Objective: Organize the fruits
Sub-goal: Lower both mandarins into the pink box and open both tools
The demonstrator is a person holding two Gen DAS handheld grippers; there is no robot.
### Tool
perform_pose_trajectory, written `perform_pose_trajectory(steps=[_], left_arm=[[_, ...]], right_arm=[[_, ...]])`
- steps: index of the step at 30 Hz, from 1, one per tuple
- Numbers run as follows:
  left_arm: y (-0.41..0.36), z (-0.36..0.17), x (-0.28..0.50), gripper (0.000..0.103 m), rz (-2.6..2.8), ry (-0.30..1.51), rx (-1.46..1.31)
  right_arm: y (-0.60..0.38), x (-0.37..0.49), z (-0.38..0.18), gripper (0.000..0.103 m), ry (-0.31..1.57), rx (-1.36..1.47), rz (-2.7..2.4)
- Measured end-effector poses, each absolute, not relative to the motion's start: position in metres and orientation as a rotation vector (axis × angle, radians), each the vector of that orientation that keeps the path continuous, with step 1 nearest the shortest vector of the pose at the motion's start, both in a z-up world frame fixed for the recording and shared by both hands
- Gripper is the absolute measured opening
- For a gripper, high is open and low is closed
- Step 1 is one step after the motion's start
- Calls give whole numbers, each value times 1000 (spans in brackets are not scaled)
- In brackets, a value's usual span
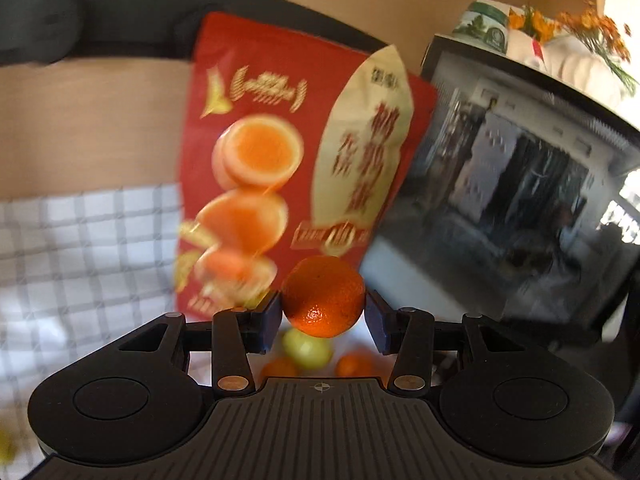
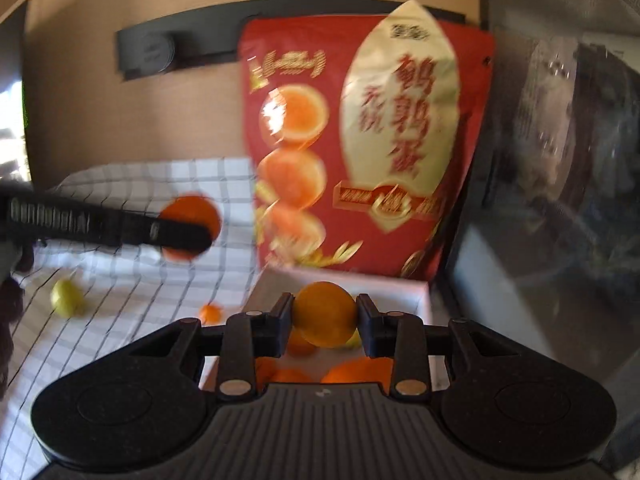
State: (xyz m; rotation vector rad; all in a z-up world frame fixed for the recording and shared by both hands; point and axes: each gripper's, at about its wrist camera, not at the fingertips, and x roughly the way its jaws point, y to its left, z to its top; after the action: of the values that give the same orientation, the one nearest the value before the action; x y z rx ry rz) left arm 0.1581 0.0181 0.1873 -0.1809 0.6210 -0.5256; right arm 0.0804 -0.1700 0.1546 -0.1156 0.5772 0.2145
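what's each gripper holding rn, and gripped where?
Left gripper: deep-orange mandarin, pads on its opposite sides at mid-height. Right gripper: paler orange fruit, also pinched across its middle.

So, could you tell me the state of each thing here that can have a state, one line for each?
left gripper: shut on a deep orange mandarin, held in the air
right gripper: shut on a yellow-orange fruit, above the white box
white box: open, with fruit inside
red snack bag: upright, behind the box
green fruit: loose on the checked cloth
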Motion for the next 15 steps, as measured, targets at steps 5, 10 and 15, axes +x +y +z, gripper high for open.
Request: perform_pose_trajectory(steps=[5, 10, 15], left_arm=[[-17, 160, 212, 51, -532, 722, -194], [-49, 100, 246, 50, -511, 893, -135], [-56, 86, 239, 51, -450, 849, -40]], right_arm=[[-181, 120, 142, 33, 634, -129, 200], [-185, 137, 104, 33, 722, -145, 192], [-187, 150, 80, 37, 784, -148, 195]])
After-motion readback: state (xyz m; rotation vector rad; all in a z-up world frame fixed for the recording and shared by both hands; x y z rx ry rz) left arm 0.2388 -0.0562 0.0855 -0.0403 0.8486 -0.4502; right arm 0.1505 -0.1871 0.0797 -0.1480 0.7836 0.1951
